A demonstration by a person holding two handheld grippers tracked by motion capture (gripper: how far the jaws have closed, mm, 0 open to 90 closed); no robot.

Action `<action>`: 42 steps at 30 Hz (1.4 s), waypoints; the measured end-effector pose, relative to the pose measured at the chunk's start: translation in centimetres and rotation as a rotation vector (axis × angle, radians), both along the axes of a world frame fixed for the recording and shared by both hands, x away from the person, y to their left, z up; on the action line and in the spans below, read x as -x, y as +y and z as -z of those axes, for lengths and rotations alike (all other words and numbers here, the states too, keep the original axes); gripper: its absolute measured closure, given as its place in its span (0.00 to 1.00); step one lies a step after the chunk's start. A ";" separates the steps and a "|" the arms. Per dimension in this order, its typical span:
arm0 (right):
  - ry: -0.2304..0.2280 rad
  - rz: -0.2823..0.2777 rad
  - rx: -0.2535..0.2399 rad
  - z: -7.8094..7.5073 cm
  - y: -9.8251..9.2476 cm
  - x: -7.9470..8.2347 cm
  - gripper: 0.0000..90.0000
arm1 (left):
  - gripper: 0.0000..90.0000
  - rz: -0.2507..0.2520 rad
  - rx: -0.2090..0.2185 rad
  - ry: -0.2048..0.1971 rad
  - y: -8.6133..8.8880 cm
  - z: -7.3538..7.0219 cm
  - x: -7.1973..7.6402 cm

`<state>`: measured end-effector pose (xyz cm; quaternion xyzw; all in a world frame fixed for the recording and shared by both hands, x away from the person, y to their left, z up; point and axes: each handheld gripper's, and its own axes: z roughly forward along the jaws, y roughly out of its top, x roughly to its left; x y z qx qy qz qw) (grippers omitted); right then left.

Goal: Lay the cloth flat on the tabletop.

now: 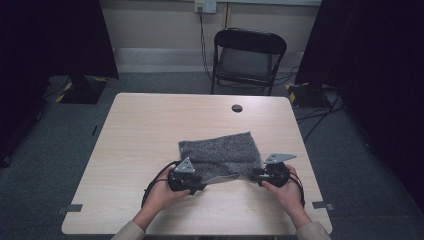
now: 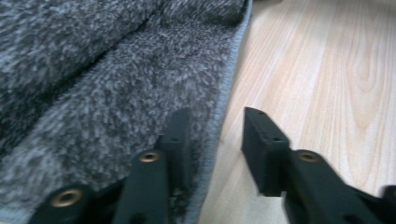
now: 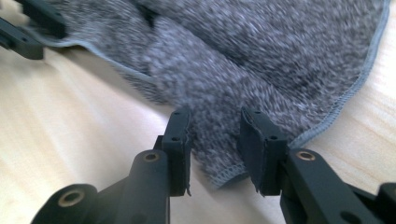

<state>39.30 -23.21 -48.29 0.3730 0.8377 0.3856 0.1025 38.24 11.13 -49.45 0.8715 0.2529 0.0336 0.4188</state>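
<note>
Near the front middle of the table sits a grey towel, folded-ish. Left gripper straddles its hemmed edge, jaws parted, not pinching. Right gripper brackets a near corner, also loose. Plenty of bare wood all around.

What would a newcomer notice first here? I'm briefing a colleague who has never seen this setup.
A grey towel lies rumpled on the near half of the pale wooden table. The left tool and the right tool, jaws apart, sit at its two near corners. A black folding chair stands beyond the table.
</note>
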 end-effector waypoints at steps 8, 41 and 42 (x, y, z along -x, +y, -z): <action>-0.033 0.011 0.065 0.6 0.5 -0.7 0.90 | 0.97 -0.030 0.021 0.037 0.4 0.2 -0.6; -0.060 0.084 -0.036 -2.7 -1.6 -0.7 0.62 | 0.47 -0.132 0.088 -0.094 3.8 -3.0 -0.5; -0.048 0.064 -0.027 -2.4 -1.4 -0.6 0.61 | 0.46 -0.133 0.080 -0.100 3.7 -2.6 -0.6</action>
